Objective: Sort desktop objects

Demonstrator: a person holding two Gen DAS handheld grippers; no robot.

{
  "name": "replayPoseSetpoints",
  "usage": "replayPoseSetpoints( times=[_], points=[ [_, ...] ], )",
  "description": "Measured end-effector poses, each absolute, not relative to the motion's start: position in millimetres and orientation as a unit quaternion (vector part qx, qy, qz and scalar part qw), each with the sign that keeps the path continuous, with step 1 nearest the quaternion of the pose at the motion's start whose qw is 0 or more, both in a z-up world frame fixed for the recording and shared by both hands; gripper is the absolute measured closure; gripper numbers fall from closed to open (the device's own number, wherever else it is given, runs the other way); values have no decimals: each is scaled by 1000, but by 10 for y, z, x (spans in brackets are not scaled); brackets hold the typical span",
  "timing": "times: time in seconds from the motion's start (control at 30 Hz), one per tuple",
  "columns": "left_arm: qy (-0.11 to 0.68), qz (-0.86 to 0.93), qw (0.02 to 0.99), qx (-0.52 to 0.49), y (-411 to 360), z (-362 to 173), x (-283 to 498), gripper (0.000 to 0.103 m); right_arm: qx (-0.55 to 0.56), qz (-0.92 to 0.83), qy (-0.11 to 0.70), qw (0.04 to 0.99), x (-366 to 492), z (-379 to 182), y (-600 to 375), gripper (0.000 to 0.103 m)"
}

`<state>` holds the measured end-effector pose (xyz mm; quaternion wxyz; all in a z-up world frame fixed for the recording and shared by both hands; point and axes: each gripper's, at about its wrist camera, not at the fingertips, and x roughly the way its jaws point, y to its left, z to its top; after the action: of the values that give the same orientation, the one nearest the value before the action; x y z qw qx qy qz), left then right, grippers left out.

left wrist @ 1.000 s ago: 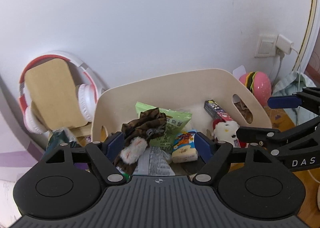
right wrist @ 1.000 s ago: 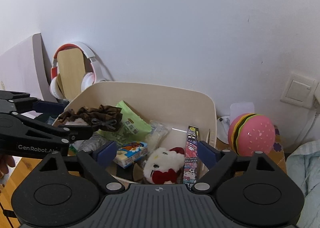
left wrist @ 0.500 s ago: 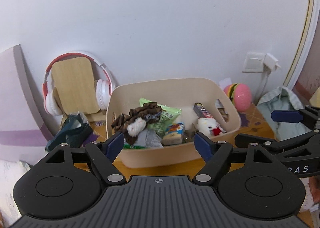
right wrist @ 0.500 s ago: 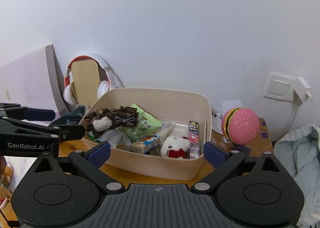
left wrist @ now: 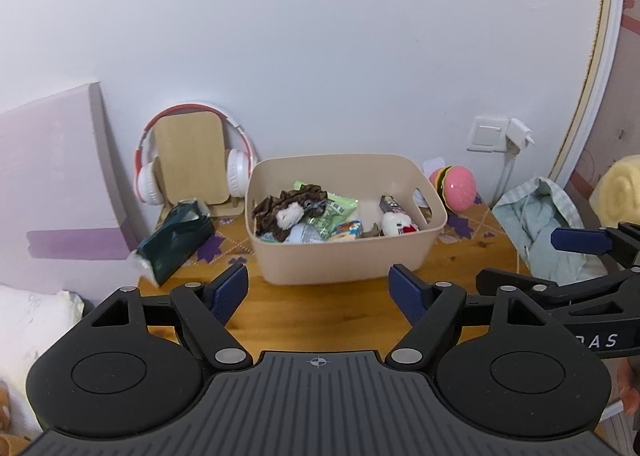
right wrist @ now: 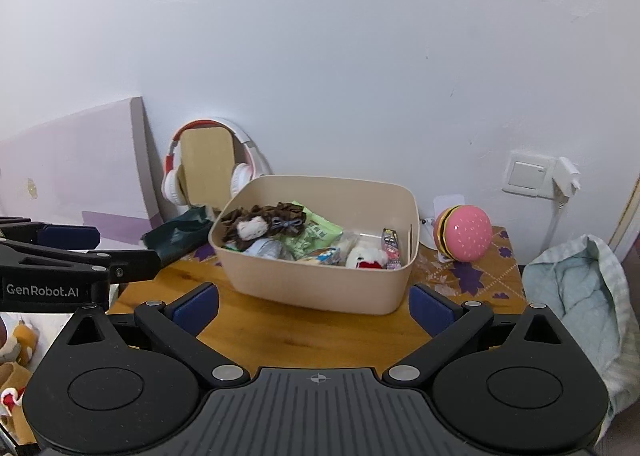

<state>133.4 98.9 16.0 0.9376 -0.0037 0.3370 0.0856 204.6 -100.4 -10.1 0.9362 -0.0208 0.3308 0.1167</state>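
A beige plastic bin (left wrist: 348,256) (right wrist: 320,288) stands on the wooden desk. It holds a brown scrunchie with a white pompom (left wrist: 286,207) (right wrist: 260,221), a green packet (left wrist: 338,207), a white and red plush (left wrist: 396,223) (right wrist: 366,256) and other small packs. My left gripper (left wrist: 318,290) is open and empty, in front of the bin. My right gripper (right wrist: 316,306) is open and empty, also in front of the bin. Each gripper shows at the edge of the other's view.
Red and white headphones (left wrist: 192,159) (right wrist: 208,171) hang on a wooden stand at the back left. A dark green pack (left wrist: 174,240) lies left of the bin. A pink burger-shaped toy (left wrist: 456,185) (right wrist: 464,232) and crumpled cloth (right wrist: 580,296) are at the right.
Both grippers have pulled back and away from the bin, which now looks smaller and farther. Both stayed open and empty.
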Motion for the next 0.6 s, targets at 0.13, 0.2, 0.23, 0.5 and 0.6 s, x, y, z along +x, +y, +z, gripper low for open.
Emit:
replayPoseSetpoints(
  times=[0.13, 0.2, 0.23, 0.5, 0.6],
  points=[
    [326, 85, 941, -11, 960, 277, 1002, 24, -28, 115, 322, 939, 1727, 35, -949, 0],
    [318, 83, 944, -15, 942, 336, 822, 24, -28, 109, 314, 943, 1562, 106, -928, 0],
    [317, 85, 945, -13, 927, 366, 740, 24, -26, 109, 314, 943, 1487, 140, -920, 0],
    [325, 71, 943, -1, 798, 576, 170, 24, -21, 113, 321, 940, 929, 378, -828, 0],
    [330, 69, 941, 2, 730, 652, -29, 24, -21, 114, 324, 939, 738, 449, -813, 0]
  ],
)
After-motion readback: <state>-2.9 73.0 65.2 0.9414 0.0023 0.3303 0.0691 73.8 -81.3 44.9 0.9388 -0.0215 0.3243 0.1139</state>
